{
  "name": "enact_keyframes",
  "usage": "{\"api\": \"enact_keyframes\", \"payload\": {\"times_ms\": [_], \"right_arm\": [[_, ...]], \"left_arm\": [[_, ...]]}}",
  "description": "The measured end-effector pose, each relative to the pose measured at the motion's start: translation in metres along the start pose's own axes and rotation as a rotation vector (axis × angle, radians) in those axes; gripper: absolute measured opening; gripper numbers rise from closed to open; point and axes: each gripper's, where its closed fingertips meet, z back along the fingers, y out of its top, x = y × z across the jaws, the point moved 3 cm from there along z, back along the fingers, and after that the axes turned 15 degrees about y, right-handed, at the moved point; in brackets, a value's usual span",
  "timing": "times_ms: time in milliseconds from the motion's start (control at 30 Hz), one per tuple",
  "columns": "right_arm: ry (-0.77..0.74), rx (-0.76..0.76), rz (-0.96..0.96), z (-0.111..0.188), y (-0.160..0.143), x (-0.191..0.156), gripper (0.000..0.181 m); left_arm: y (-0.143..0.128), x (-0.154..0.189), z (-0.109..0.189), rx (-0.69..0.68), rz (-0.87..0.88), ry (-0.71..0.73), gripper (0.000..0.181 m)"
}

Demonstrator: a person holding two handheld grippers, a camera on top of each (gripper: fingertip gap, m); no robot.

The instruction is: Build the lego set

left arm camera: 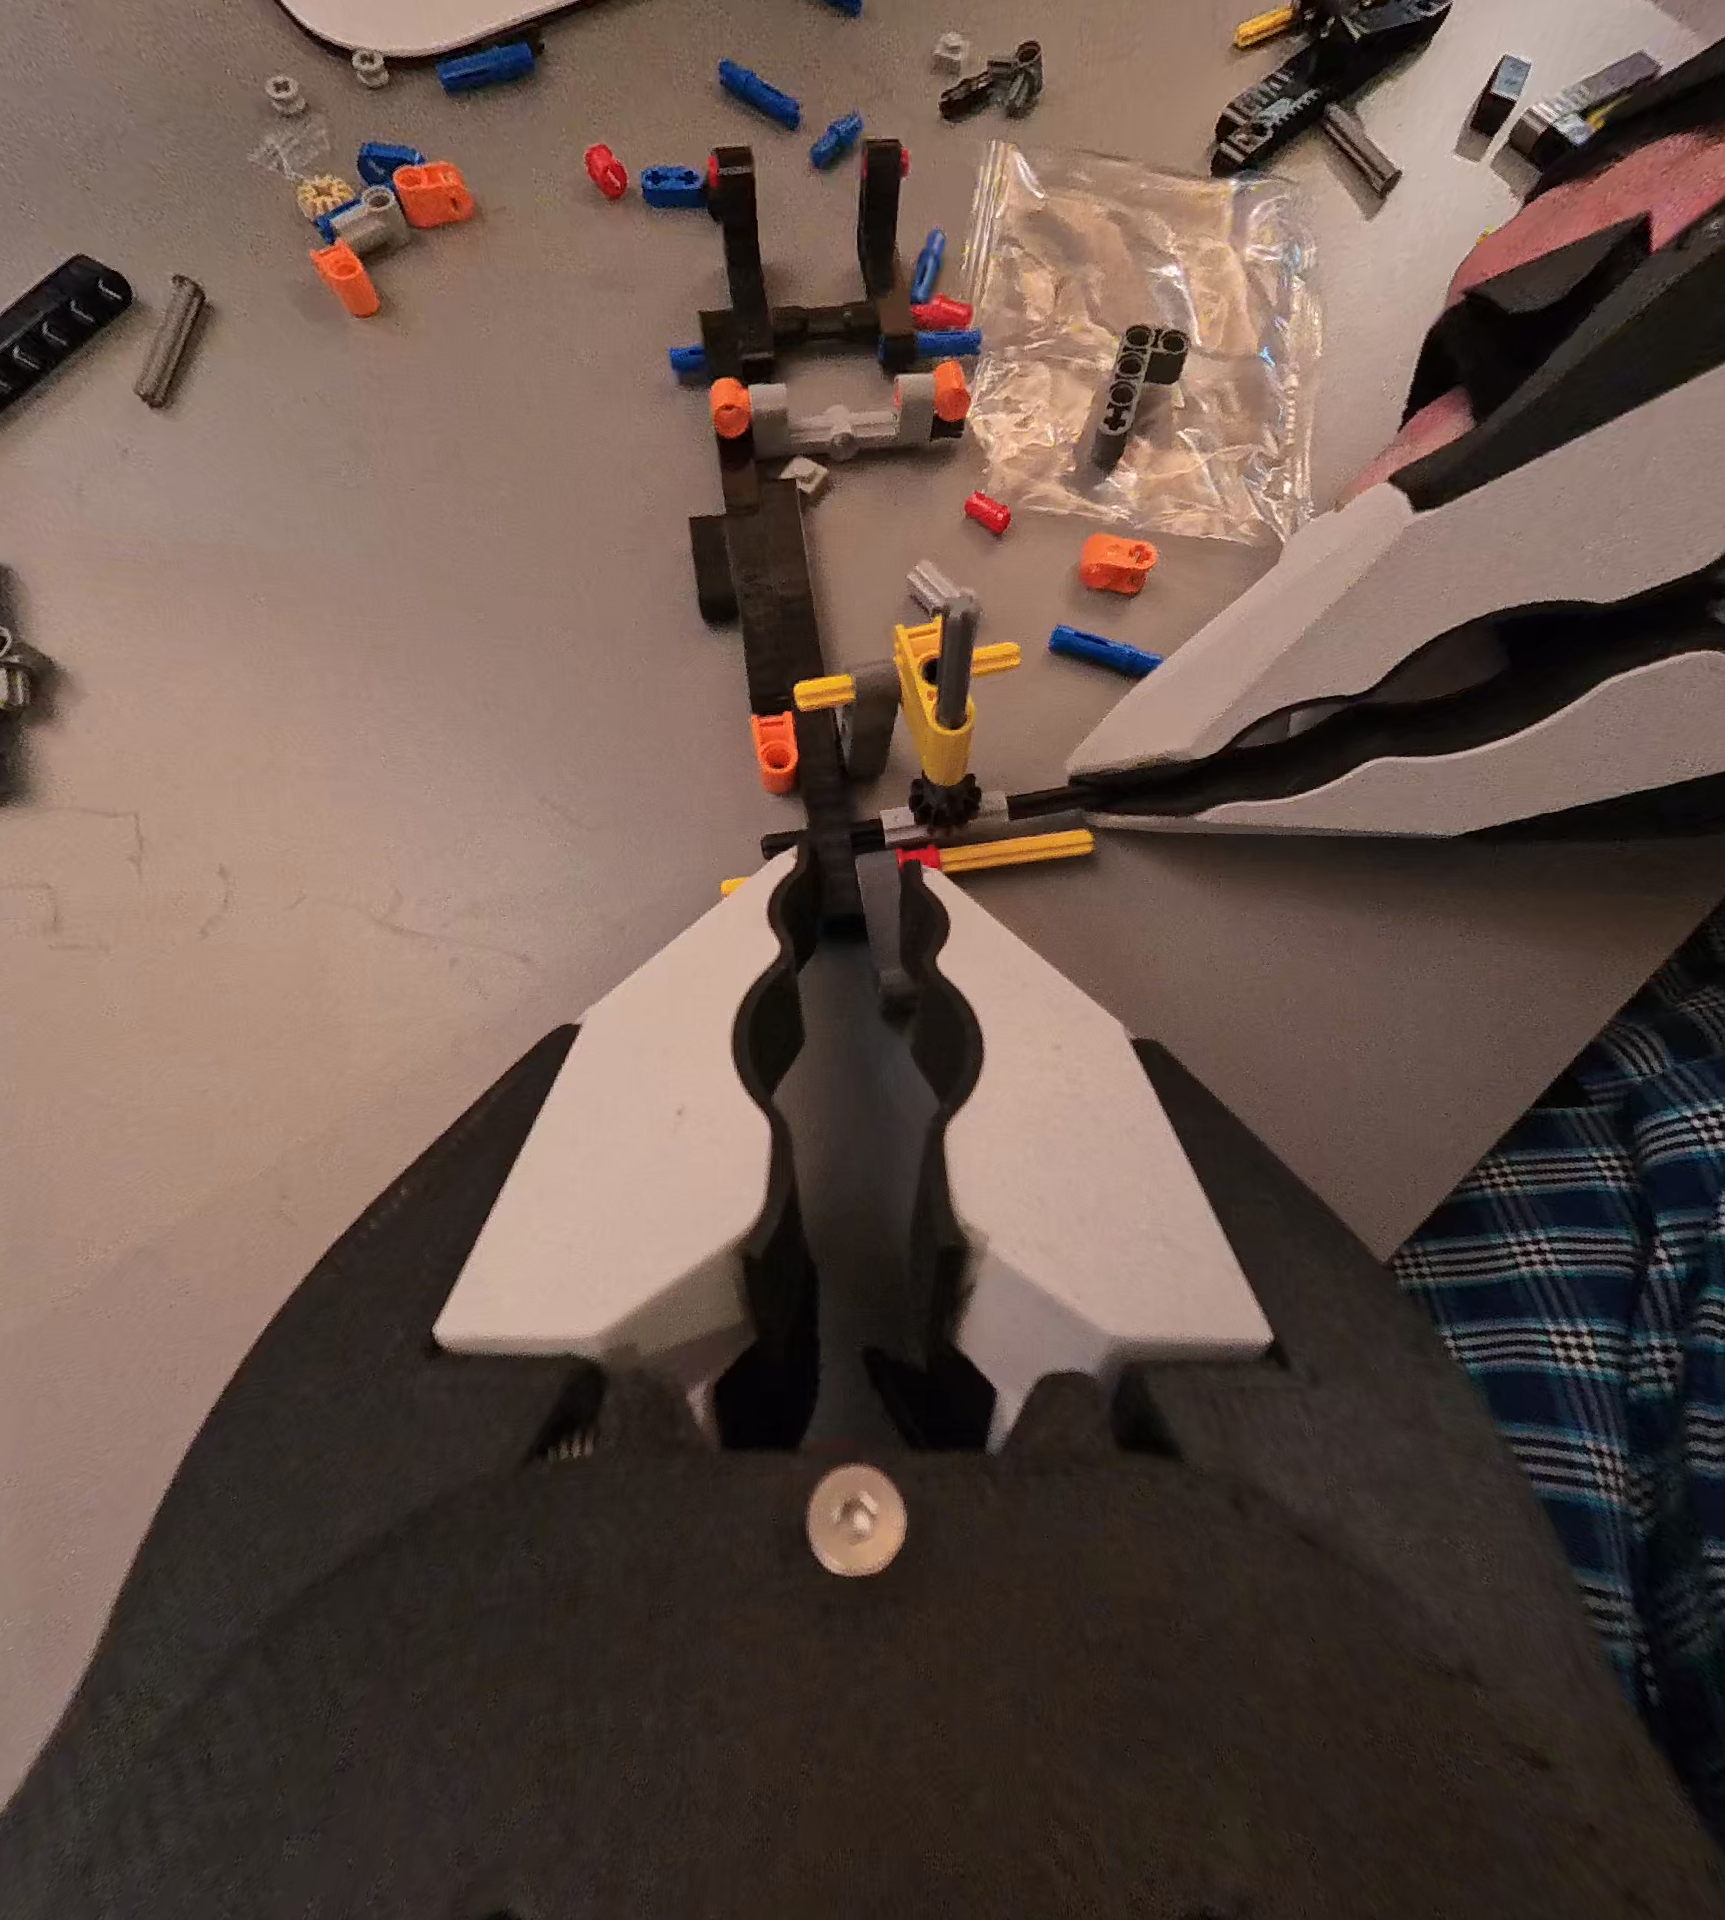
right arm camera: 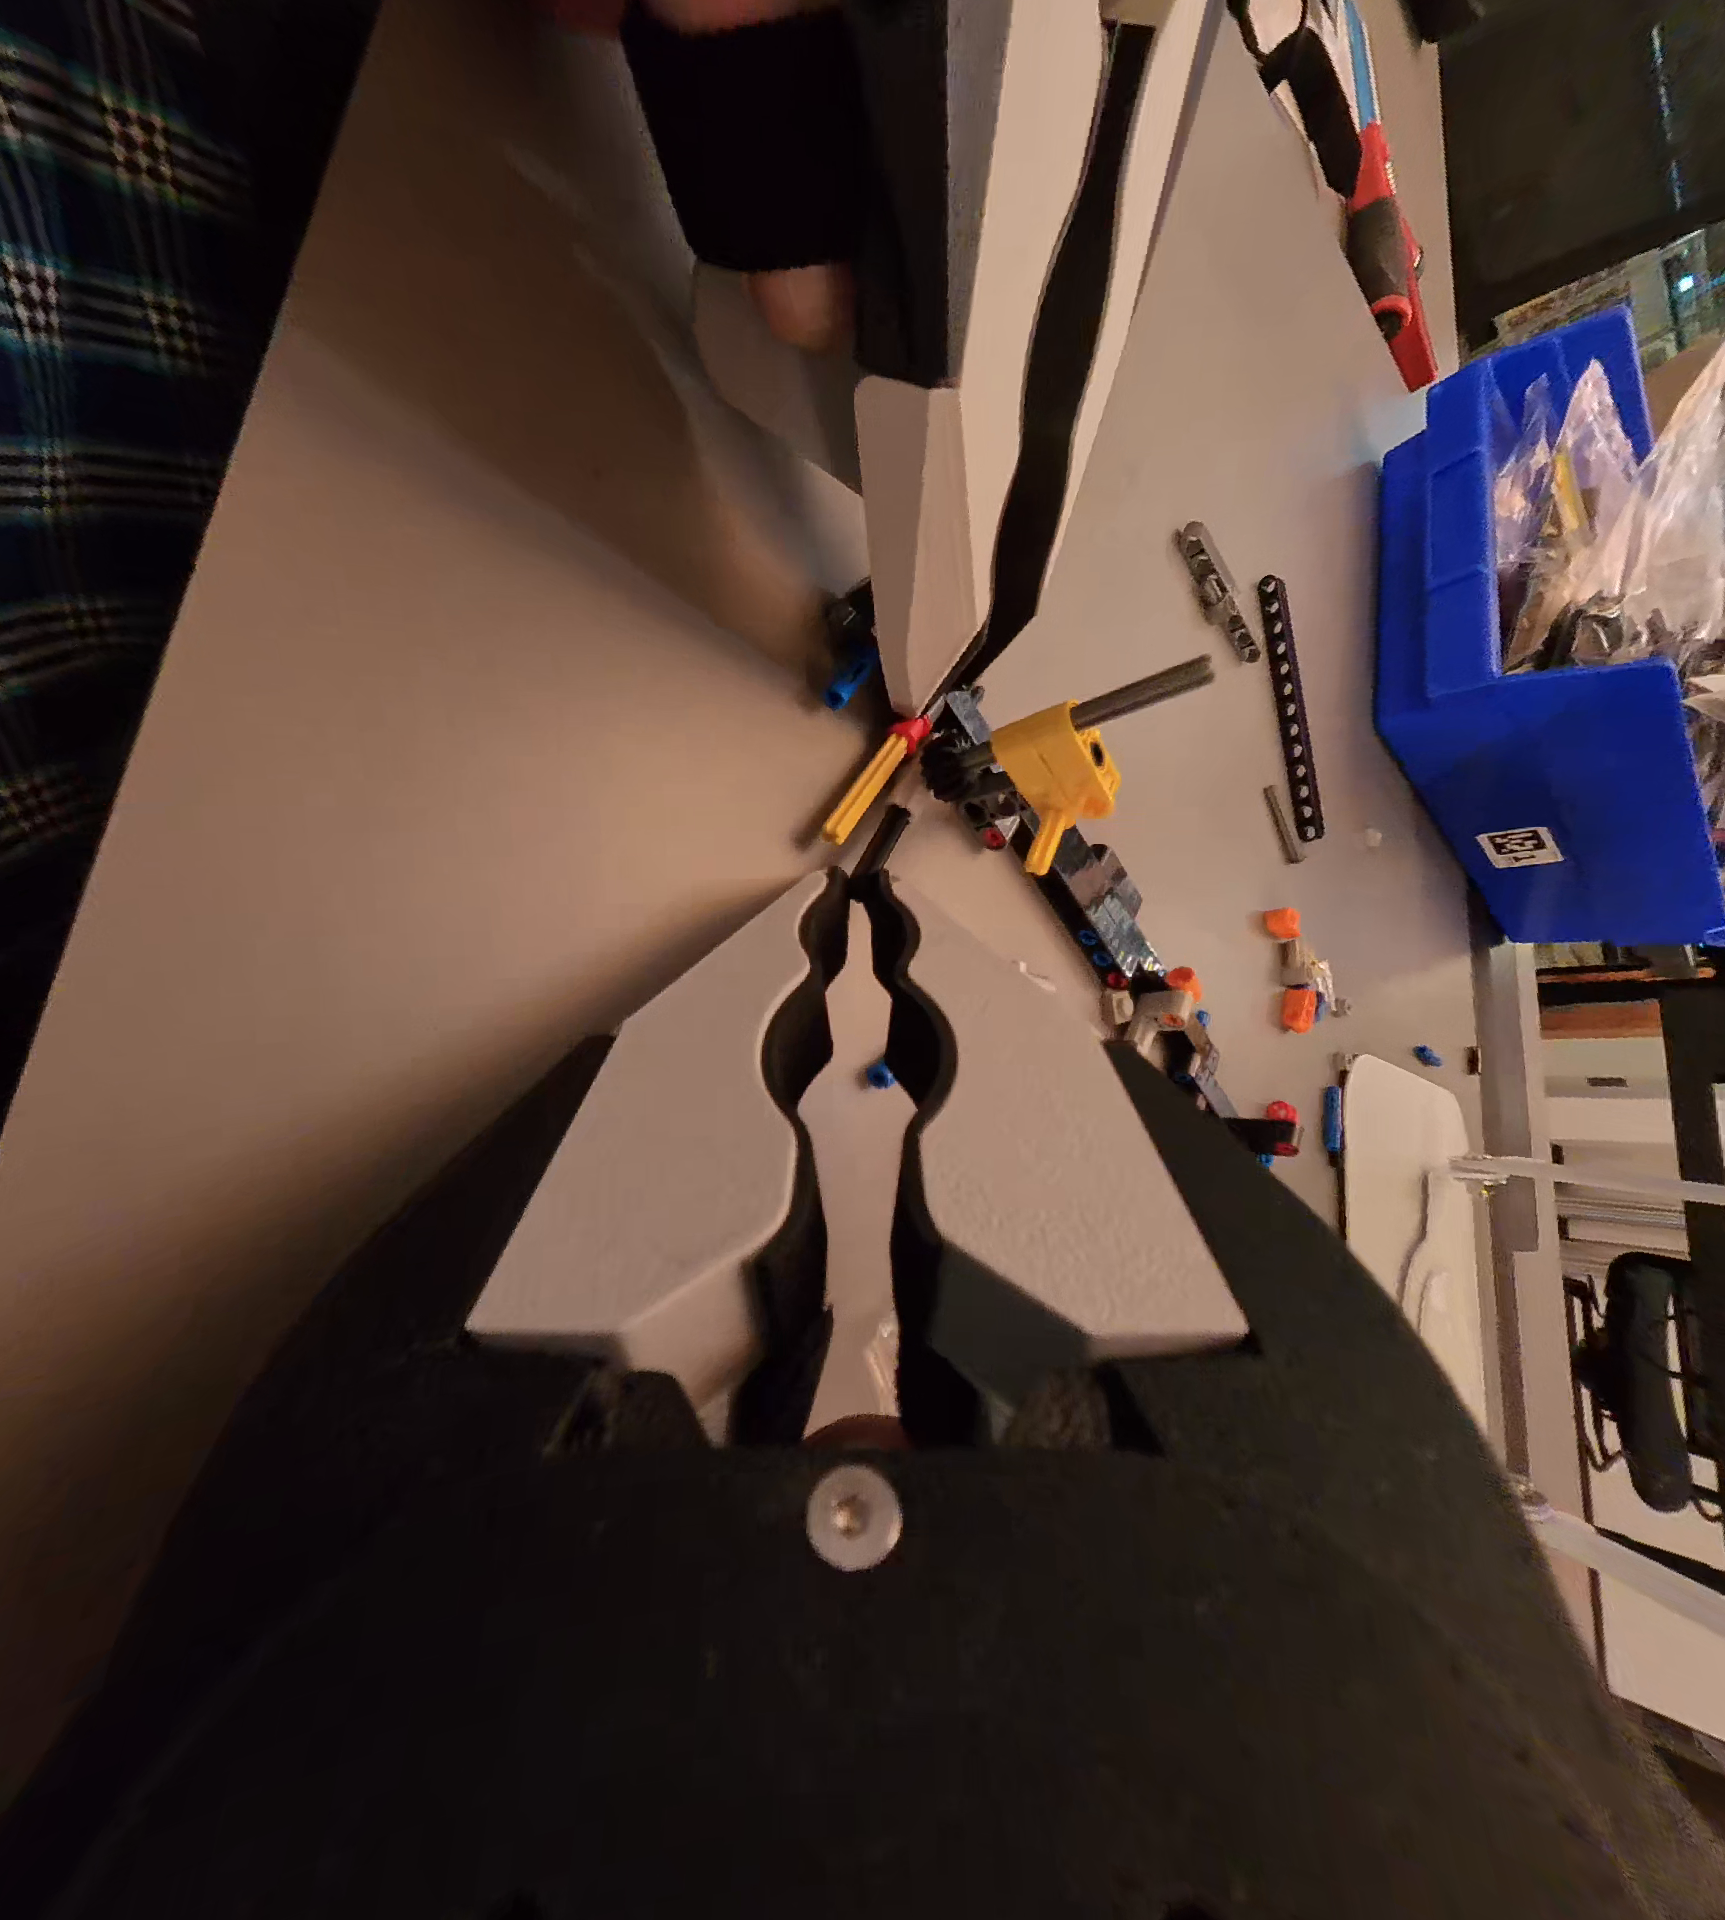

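The left gripper (left arm camera: 853, 883) is clamped on the near end of the long black lego build (left arm camera: 770, 582), which lies on the table (left arm camera: 318, 727) near its edge; the right gripper (right arm camera: 863, 878) pinches a thin black axle (left arm camera: 1034, 802) running through the build's black gear (left arm camera: 941, 800) under the yellow piece (left arm camera: 941, 707). Loose blue, orange and red parts, a clear bag (left arm camera: 1138, 332) and a blue bin (right arm camera: 1544, 727) lie farther out.

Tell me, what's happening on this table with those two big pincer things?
A person is building a Lego model using two hand-held grippers. The left gripper is shut on the near end of the long black Lego frame, steadying it. The right gripper pinches a thin black axle that runs through the frame by a small black gear. Loose pieces lie scattered on the grey table.
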Motion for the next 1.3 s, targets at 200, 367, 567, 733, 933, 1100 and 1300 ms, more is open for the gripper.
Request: {"api": "enact_keyframes", "payload": {"times_ms": [200,367,567,733,933,1100,1300], "right_arm": [[0.005,0.008,0.035,0.001,-0.002,-0.002,0.002],[0.032,0.034,-0.012,0.003,-0.002,-0.001,0.001],[0.132,0.084,-0.239,0.004,-0.007,0.012,0.016],[0.177,0.102,-0.300,-0.002,-0.003,0.013,0.012],[0.050,0.017,-0.046,-0.002,0.001,0.013,0.010],[-0.010,-0.004,0.096,-0.003,0.003,0.011,0.012],[0.003,0.004,0.156,-0.004,0.007,0.009,0.012]], "left_arm": [[0.000,0.001,0.000,0.001,-0.001,0.002,0.014],[0.001,0.001,0.000,0.002,0.003,-0.003,0.014],[0.001,-0.001,0.000,0.004,0.013,0.019,0.014],[0.001,-0.002,0.000,0.003,0.023,0.025,0.013],[0.001,-0.004,0.001,-0.001,0.053,0.012,0.013],[0.002,-0.008,0.000,-0.014,0.131,-0.040,0.012],[0.001,-0.007,0.001,-0.028,0.158,-0.089,0.000]]}}
